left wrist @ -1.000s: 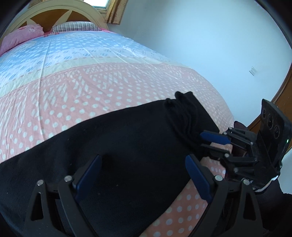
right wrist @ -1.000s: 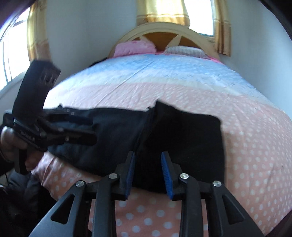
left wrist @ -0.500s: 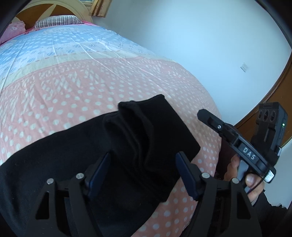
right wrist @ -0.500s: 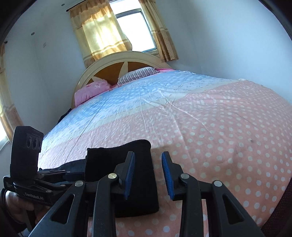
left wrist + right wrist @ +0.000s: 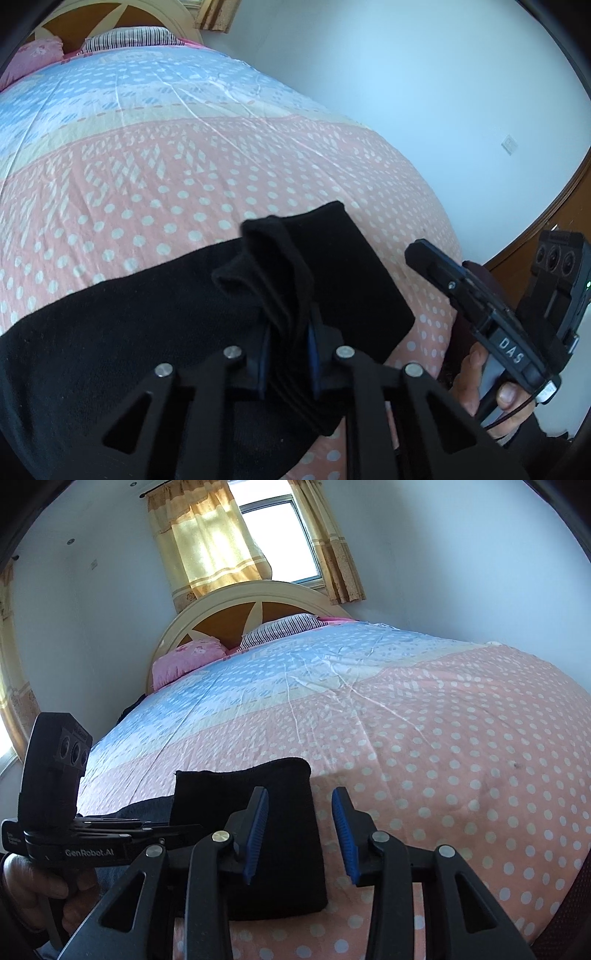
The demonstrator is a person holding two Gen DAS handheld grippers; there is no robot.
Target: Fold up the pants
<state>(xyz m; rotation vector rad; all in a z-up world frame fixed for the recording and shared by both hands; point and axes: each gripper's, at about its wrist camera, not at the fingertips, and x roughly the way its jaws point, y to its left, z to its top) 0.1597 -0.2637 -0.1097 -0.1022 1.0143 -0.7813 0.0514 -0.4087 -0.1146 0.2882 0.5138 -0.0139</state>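
Item: black pants point(image 5: 155, 332), lying across the near edge of the bed point(image 5: 184, 177), over the dotted pink sheet.

Left tool point(image 5: 286, 345): my jaws have just been closing and now pinch a bunched ridge of the pants' cloth.

Right tool point(image 5: 301, 834): jaws have just been opening a little; they stand apart above the pants' folded end point(image 5: 266, 834), gripping nothing.

Handling, as I judge it: soft, light, limp knit; it sags and bunches. Best taken at corners or hems, both layers together.
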